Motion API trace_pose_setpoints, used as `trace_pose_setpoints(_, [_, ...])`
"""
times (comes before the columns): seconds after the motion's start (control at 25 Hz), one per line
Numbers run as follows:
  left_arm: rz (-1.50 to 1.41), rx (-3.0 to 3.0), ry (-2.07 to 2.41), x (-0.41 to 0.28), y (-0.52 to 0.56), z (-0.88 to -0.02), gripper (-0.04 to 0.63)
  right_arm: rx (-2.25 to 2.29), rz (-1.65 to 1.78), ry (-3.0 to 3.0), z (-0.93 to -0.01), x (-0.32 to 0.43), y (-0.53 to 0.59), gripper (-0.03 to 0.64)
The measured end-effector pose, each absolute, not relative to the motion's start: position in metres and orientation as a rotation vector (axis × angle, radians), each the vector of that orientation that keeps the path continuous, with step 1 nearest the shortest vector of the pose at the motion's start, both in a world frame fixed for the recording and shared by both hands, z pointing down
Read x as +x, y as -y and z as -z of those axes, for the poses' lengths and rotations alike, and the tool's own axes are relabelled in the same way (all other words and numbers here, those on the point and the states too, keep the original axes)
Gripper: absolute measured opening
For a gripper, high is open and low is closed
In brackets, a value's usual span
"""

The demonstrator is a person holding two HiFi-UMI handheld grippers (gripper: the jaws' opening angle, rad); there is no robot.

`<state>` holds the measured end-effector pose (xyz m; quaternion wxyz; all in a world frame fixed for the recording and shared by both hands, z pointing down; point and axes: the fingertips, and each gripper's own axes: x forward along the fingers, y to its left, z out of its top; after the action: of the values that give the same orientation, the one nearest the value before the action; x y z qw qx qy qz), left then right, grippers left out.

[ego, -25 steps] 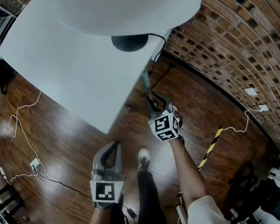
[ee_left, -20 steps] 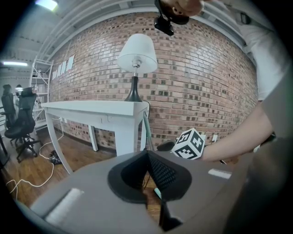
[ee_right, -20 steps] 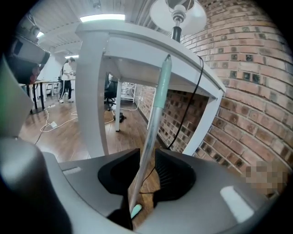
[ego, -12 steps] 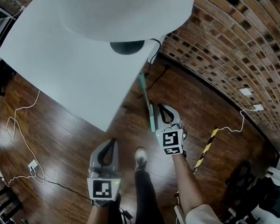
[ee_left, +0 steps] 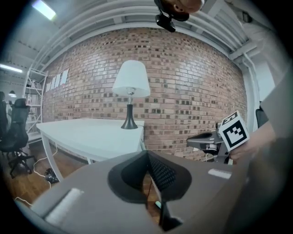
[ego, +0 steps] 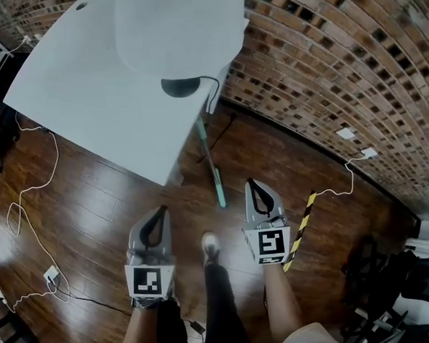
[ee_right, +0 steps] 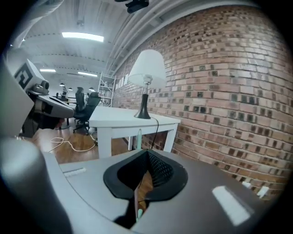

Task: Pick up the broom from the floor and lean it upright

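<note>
The broom (ego: 211,164) has a thin teal handle and stands nearly upright by the white table's corner. Its thicker end points toward me and its lower end is hidden at the table's edge. In the right gripper view the handle (ee_right: 138,136) rises in front of the table leg. My right gripper (ego: 251,181) is shut and empty, to the right of the handle's near end and apart from it. My left gripper (ego: 162,209) is also shut with nothing in it, further left over the wooden floor. Neither gripper touches the broom.
A white table (ego: 79,96) carries a lamp (ego: 179,31) with a dark base. A brick wall (ego: 323,59) curves along the right. White cables (ego: 29,191) trail on the floor at left, and a yellow-black striped strip (ego: 299,231) lies beside my right arm. Office chairs (ego: 399,283) stand at lower right.
The right gripper was around the broom handle, then came off it, shut, and drew back toward me. Both grippers have risen. The broom stays standing by the table.
</note>
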<state>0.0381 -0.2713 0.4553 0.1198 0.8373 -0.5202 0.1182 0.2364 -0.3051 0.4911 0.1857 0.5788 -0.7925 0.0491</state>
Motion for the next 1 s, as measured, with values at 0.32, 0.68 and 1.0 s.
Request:
trace_pose_setpoints(0.32, [-0.307,2.690,1.452,0.004,0.218,-0.337,0.000,1.846,-0.104,2.176,-0.356,0.223,0.204,0.012])
trace_pose_setpoints(0.68, [-0.214,2.880,1.444,-0.047,0.149,-0.231,0.000,1.991,-0.021,2.131,-0.241,0.175,0.084,0.012])
trace_pose_setpoints(1.0, [-0.107,2.871,1.441,-0.062,0.111,-0.187,0.001,2.094,0.078,2.134,-0.175,0.176,0.044,0.012])
